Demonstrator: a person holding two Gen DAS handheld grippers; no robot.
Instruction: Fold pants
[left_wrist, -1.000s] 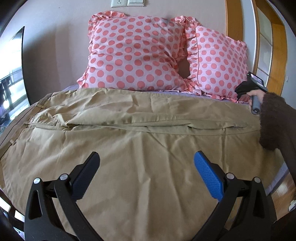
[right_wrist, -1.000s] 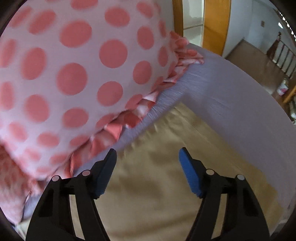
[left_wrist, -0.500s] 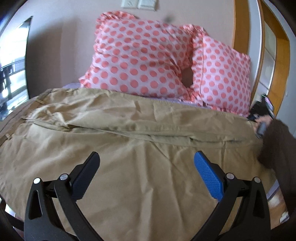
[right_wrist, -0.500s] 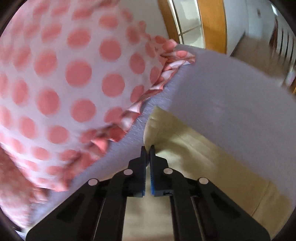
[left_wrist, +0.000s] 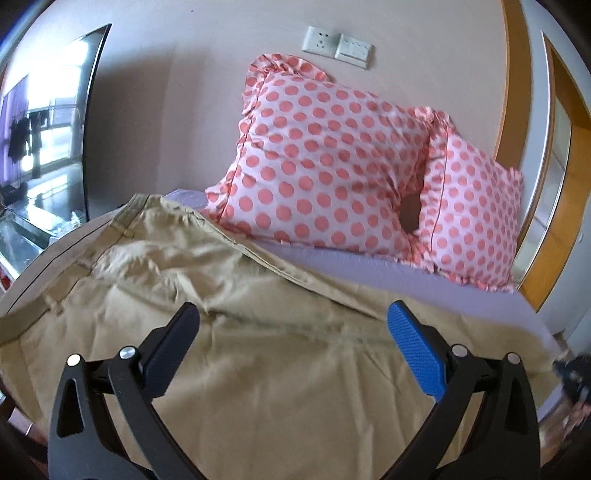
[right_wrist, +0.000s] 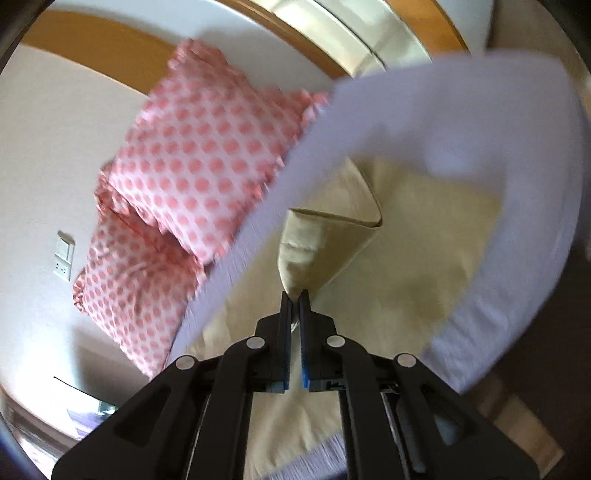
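Note:
Tan pants (left_wrist: 258, 350) lie spread across a lavender bed, waistband at the left. My left gripper (left_wrist: 291, 336) is open and empty, hovering above the middle of the pants. My right gripper (right_wrist: 294, 295) is shut on a cuff corner of the pants (right_wrist: 325, 243) and holds it lifted off the bed, the fabric hanging in a fold. The right gripper also shows blurred at the right edge of the left wrist view (left_wrist: 574, 373).
Two pink polka-dot pillows (left_wrist: 332, 162) lean against the wall at the bed's head. The lavender sheet (left_wrist: 369, 266) shows between pants and pillows. A wooden door frame (left_wrist: 532, 221) stands to the right, a window (left_wrist: 40, 147) to the left.
My right gripper closed on the pant cuff by the pillow and pulled it up and toward the bed's near edge. The far leg's edge has drawn away from the pillows. The left gripper stayed open.

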